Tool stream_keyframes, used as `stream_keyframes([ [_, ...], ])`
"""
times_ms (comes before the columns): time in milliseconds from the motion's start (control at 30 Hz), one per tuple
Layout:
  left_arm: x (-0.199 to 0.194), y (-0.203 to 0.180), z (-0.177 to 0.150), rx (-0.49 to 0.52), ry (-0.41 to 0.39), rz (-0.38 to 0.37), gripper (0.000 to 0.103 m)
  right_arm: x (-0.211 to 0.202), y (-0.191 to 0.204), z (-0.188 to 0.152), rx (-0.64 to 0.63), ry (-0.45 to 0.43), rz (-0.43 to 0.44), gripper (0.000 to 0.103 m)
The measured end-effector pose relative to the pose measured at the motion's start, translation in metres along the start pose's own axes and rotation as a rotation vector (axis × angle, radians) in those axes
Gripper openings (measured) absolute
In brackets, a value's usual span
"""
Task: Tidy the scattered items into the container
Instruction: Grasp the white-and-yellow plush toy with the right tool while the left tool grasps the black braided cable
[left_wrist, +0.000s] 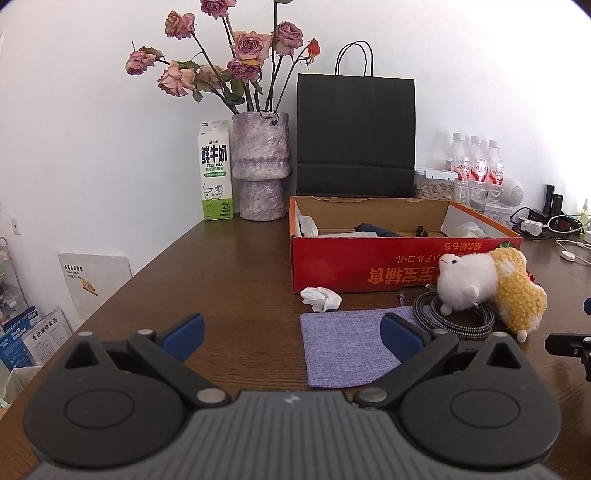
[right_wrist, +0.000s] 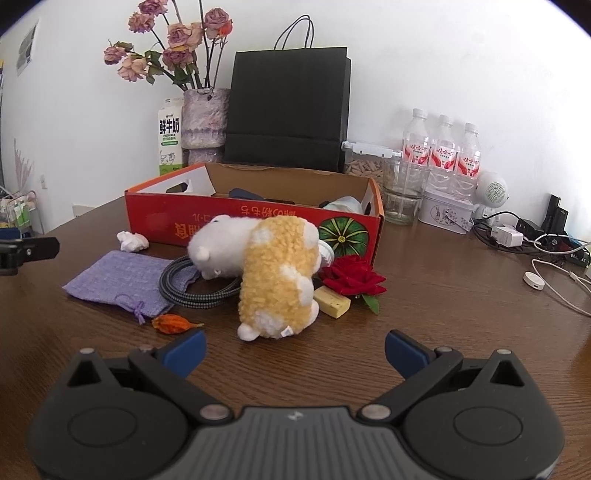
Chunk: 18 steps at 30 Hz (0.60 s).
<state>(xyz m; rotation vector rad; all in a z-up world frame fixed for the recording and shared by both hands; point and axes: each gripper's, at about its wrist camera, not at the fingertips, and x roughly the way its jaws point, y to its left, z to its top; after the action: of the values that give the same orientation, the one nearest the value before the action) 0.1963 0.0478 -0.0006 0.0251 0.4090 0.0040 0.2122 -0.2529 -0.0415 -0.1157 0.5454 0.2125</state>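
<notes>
Tools both stand wide open and empty in our hands, left tool (left_wrist: 291, 332) above the purple pouch (left_wrist: 343, 347), right tool (right_wrist: 294, 349) near the plush toy (right_wrist: 273, 273), with the red box (right_wrist: 255, 218) farther along the bench (right_wrist: 443, 314).

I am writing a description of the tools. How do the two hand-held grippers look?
Both look alike. The left hand-held gripper and right hand-held gripper each have a ribbed grey body, two round black discs, black linkage arms with silver pivot pins, and blue finger pads. No hand, sleeve or cable shows.
</notes>
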Motion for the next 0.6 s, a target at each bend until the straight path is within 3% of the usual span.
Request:
stream_keyframes([
  [333,0.016,0.011,0.003,-0.024,0.058,0.017,0.103,0.023,0.007,0.022,-0.027,0.012,0.017,0.101],
  [600,0.022,-0.022,0.004,0.023,0.088,-0.092,0.103,0.047,0.015,0.032,-0.037,0.047,0.03,0.085],
])
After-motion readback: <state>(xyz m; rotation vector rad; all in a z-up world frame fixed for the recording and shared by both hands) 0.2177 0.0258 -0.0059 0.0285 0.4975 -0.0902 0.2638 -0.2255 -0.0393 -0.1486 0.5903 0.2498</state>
